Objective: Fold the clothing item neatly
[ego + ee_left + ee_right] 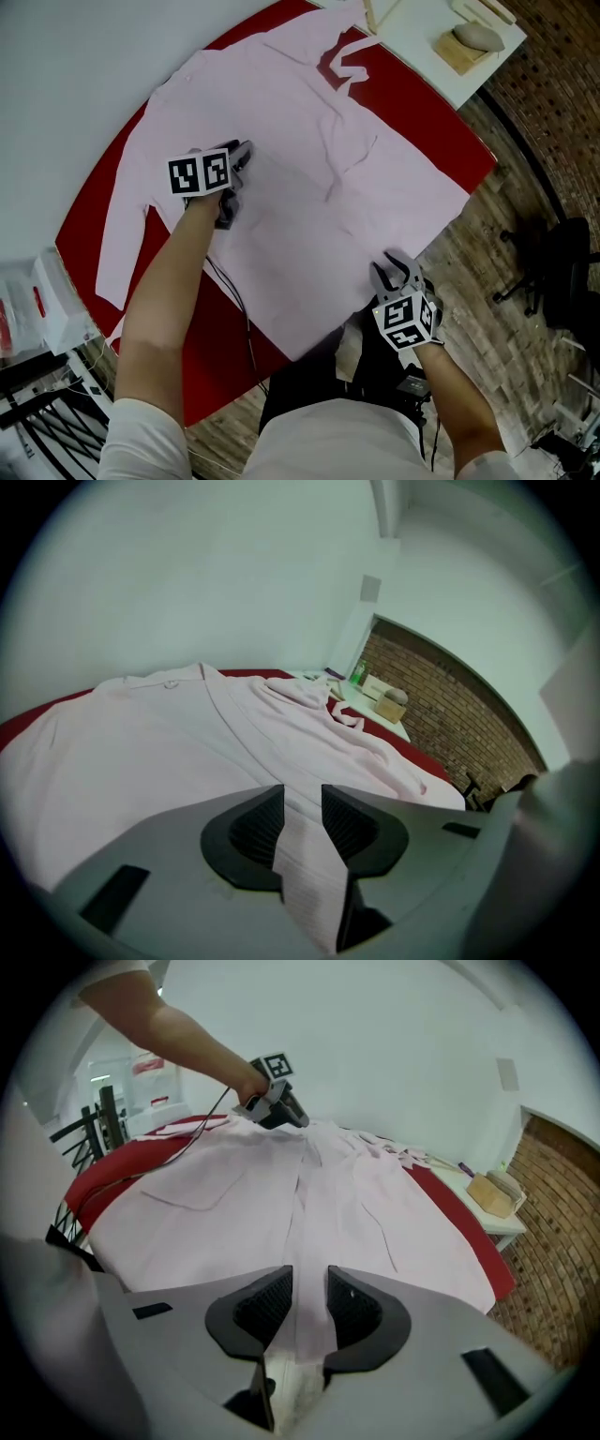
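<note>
A pink shirt lay spread almost flat across a red table, its hem at the near right edge. At that hem the right gripper stood released, jaws parted, with a strip of cloth lying loose between the pads and not pinched. Farther off on the left, the left gripper was likewise unclenched over the shirt's body, a ribbed band of fabric running between its separated jaws. Toward the far end the cloth was rumpled, and beyond it a white side table carried a wooden block. The shirt looked light, soft and limp, likely to sag, crease and slide on the smooth top. It was probably best pinched at its edges, at hem corners or shoulders, with both ends lifted together.
</note>
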Demonstrator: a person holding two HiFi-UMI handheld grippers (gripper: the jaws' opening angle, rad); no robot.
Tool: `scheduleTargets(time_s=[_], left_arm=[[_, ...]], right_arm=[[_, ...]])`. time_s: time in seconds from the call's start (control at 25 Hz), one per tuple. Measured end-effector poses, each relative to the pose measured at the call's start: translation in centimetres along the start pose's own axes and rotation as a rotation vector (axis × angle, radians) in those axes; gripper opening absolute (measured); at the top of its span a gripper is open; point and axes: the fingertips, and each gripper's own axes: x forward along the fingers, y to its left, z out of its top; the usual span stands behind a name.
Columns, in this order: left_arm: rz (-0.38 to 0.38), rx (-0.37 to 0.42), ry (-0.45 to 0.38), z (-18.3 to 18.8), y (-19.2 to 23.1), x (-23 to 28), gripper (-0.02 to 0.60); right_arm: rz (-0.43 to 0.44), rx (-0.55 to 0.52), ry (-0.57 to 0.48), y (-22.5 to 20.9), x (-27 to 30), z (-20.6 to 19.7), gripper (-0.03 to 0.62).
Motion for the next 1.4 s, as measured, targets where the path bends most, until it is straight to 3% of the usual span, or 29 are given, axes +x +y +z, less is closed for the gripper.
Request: scheduleTargets(time_s=[0.12,0.2,0.32,0.88,1.08,1.24,1.4], left_arm=[[-0.048,-0.012,0.037,-0.7,-1.9,1.1,0.103],[-0.067,-0.029,0.068,-1.3,-2.9,1.7,0.103],[-0.076,-0.068,0.105,-1.7,-3.7,2.5,0.105],[0.219,-0.218,0.09,1.2,4.4,4.9,0.11],[0.315,-0.226,0.126,1.5,5.4,5.0,0.099],[0.32,-0.229,0.127,1.3,5.6,4.9,0.024],[0.27,-0.26,0.09,1.5,5.7,4.6,0.014]], right_arm=[[-0.036,-0.023,0.014,0.0,0.1,-0.2,0.096],[-0.054,-0.006,0.005,-0.2,-0.3,0.0,0.038],[-0.056,0.029,-0.016,-0.5,-1.1,0.0,0.023],[0.054,0.0,-0.04,0.3,-1.3,0.1,0.023],[0.08,-0.01,-0.043,0.0,-1.1,0.2,0.023],[0.098,-0.01,-0.043,0.1,-0.9,0.1,0.023],[0.109,-0.017,-0.043,0.3,-0.9,0.1,0.023]])
